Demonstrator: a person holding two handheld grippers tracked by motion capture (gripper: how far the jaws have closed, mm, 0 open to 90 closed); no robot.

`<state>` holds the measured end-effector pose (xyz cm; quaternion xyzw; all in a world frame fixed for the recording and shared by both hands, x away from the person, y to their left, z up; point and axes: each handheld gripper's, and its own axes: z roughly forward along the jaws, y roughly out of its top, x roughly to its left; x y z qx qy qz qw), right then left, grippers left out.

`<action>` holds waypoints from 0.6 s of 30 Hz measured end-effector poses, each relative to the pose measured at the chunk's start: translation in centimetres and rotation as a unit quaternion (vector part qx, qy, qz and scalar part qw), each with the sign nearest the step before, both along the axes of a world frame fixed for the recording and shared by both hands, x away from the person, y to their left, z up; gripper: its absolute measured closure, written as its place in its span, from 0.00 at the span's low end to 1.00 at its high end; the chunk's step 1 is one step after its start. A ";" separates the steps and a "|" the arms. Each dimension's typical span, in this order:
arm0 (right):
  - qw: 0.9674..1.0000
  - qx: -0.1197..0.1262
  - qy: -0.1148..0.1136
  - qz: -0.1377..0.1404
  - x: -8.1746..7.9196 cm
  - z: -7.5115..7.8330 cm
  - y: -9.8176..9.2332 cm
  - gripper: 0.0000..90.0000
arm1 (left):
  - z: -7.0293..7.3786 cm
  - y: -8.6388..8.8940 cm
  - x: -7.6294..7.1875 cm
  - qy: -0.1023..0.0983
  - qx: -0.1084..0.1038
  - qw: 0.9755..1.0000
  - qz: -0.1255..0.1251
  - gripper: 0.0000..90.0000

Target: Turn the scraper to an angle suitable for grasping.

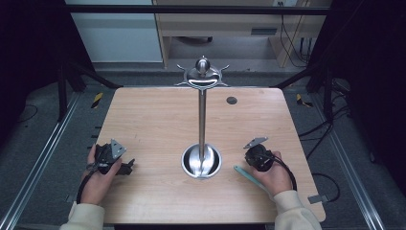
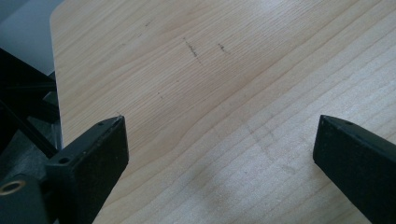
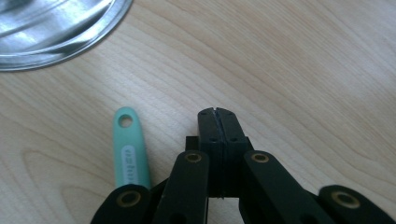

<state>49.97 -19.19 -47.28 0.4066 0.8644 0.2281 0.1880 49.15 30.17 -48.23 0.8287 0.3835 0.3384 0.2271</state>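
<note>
left hand-held gripper (image 2: 219,154): jaws standing wide apart, gripping nothing, over bare bench (image 2: 224,70) | right hand-held gripper (image 3: 218,116): jaws pressing together, holding nothing, lying just beside green handle (image 3: 130,149)

Left tool (image 1: 125,166): resting on the table (image 1: 158,120) — hand gripping it.
Right tool (image 1: 250,158): lying just beside the mint handle (image 1: 246,173).
Metal stand (image 1: 202,160): standing between them.

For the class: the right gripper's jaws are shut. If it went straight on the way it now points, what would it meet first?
Probably only bare table. The right gripper points across open wood; the mint-green handle lies beside it at the left, and the metal stand base sits off that line, though depth is unclear.
</note>
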 end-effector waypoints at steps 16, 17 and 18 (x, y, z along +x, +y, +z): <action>0.999 0.007 0.030 0.031 -0.9 -0.3 0.9 1.00 | 0.0 0.0 0.0 0.001 0.003 1.000 -0.002 0.03; 0.999 0.008 0.032 0.029 -0.9 -0.3 0.9 1.00 | 0.0 0.0 0.0 0.001 0.003 1.000 -0.002 0.03; 0.999 0.010 0.033 0.029 -1.0 -0.4 0.9 1.00 | 0.0 0.0 0.0 0.000 0.002 1.000 -0.002 0.03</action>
